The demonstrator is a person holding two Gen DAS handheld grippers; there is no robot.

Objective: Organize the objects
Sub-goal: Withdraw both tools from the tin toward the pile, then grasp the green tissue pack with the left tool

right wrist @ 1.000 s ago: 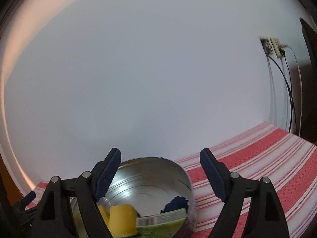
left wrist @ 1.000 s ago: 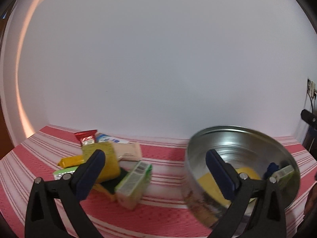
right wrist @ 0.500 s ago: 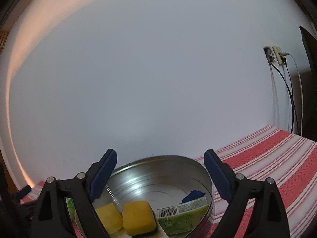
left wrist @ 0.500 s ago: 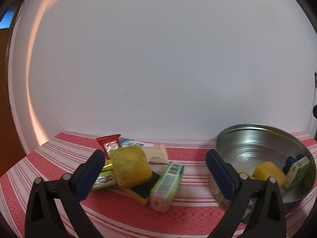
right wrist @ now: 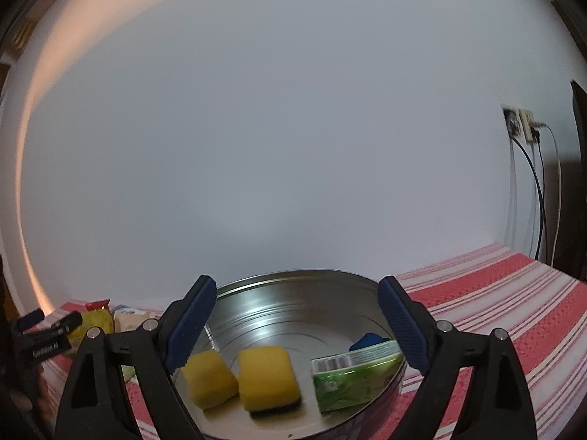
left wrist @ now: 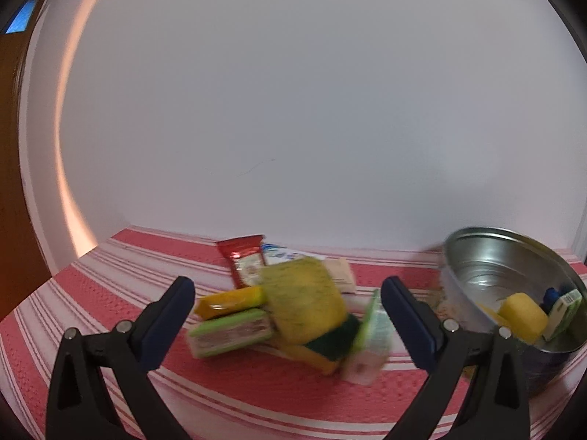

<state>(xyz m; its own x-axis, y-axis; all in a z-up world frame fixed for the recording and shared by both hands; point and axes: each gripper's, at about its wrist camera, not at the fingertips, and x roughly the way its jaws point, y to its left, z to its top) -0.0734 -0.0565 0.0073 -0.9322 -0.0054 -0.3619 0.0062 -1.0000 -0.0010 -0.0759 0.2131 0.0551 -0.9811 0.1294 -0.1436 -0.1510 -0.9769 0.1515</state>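
Observation:
A heap of items lies on the striped cloth just beyond my left gripper (left wrist: 287, 286), which is open and holds nothing. In the heap are a yellow sponge (left wrist: 304, 300) with a green underside, a green and white box (left wrist: 370, 333), a green packet (left wrist: 231, 333), a yellow packet (left wrist: 231, 302) and a red sachet (left wrist: 244, 260). The metal bowl (right wrist: 293, 275) sits right under my right gripper (right wrist: 297, 286), whose fingers stand wide apart over it with nothing between them. Inside the bowl are two yellow sponges (right wrist: 209, 379), a green box (right wrist: 356, 374) and a small blue piece (right wrist: 367, 341).
The red and white striped tablecloth (left wrist: 110, 286) runs up to a plain white wall. A wall socket (right wrist: 521, 124) with cables hangs at the right. My left gripper's fingers (right wrist: 47, 324) show at the left of the right wrist view, beside the bowl.
My left gripper swung left from the bowl to face the heap, now between its fingers. My right gripper's jaws widened a little, and the bowl sits higher and more centred in its view.

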